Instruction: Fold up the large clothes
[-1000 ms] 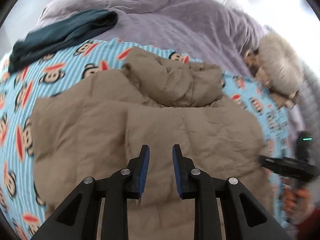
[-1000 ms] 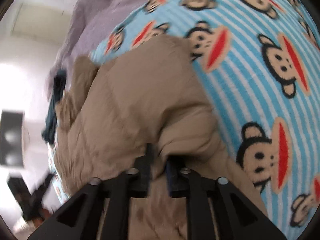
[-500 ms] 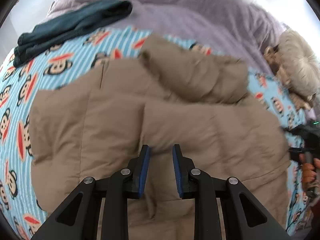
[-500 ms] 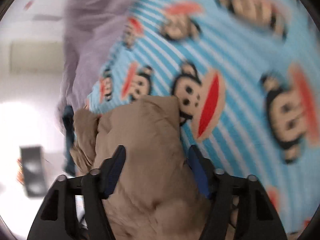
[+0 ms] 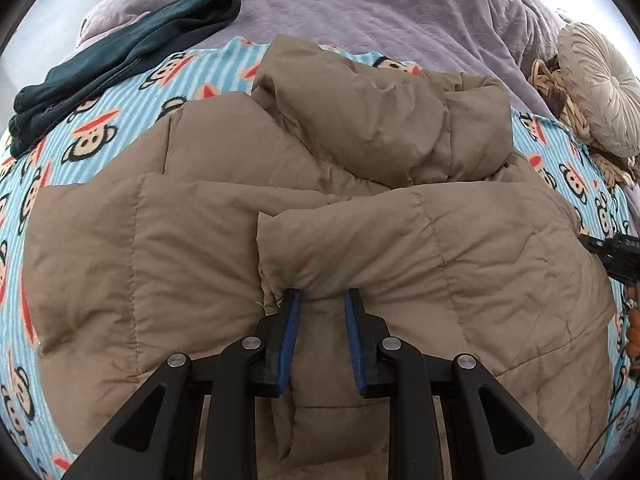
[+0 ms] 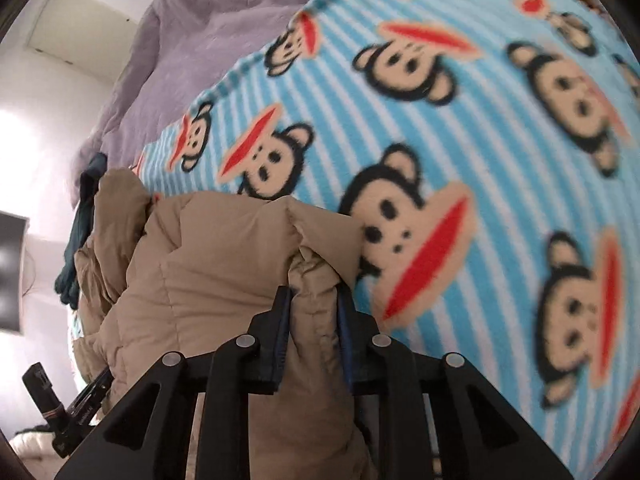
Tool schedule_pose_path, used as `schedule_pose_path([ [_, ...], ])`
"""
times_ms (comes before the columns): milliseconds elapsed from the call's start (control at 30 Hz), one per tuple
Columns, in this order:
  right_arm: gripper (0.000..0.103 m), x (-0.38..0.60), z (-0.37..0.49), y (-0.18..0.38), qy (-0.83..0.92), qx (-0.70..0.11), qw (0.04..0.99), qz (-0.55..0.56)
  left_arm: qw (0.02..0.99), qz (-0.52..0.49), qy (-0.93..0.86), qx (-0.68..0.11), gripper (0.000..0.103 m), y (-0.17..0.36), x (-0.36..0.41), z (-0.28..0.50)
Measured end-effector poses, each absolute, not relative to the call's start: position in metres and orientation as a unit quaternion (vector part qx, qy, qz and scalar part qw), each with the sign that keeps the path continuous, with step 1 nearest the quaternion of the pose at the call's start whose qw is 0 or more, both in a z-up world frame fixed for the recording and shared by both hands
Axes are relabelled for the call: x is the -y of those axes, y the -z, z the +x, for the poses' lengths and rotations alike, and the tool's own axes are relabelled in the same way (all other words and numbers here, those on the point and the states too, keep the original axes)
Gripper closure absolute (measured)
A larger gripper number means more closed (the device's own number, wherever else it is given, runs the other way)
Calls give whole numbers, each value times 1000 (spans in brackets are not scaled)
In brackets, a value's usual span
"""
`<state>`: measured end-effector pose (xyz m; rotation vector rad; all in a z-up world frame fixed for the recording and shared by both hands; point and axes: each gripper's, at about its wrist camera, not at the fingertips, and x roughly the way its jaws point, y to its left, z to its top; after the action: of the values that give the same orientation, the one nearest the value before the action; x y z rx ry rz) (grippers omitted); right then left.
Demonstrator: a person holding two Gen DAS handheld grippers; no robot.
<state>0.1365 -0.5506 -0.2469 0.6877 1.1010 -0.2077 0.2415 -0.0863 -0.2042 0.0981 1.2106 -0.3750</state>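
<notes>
A tan quilted puffer jacket [image 5: 360, 208] lies on a blue striped monkey-print blanket [image 5: 120, 92], its hood bunched at the far side. My left gripper [image 5: 320, 300] is over the jacket's near middle with a fold of fabric between its blue-padded fingers, jaws partly apart. In the right wrist view the jacket [image 6: 224, 264] fills the lower left, and my right gripper [image 6: 314, 294] has a thick edge of it between its fingers over the blanket [image 6: 500, 160]. The right gripper also shows at the right edge of the left wrist view [image 5: 616, 252].
A dark teal garment [image 5: 120, 52] lies at the far left on a purple duvet [image 5: 400, 12]. A round cream cushion [image 5: 596, 84] and a knotted rope cushion sit at the far right. The left gripper's body [image 6: 60, 412] shows at the lower left of the right wrist view.
The left gripper moved forward and lower onto the jacket. The right gripper opened wide half a second ago and has now closed in on the jacket's edge.
</notes>
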Motion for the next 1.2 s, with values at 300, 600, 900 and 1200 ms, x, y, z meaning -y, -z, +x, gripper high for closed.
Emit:
schedule_pose_path([
  [300,80,501,66,196,78,-498,838,209,807,43,168,-565,78,206,87,238],
  [600,80,509,40,229,116,-532,798,260,801,43,159,-576,78,195,84,237],
  [900,56,497,21,201,111,-536,791,272,799,53,150,-580,78,163,75,198],
  [1200,25,456,-6,195,89,-557,778,277,805,67,151,-570,1,142,60,138],
])
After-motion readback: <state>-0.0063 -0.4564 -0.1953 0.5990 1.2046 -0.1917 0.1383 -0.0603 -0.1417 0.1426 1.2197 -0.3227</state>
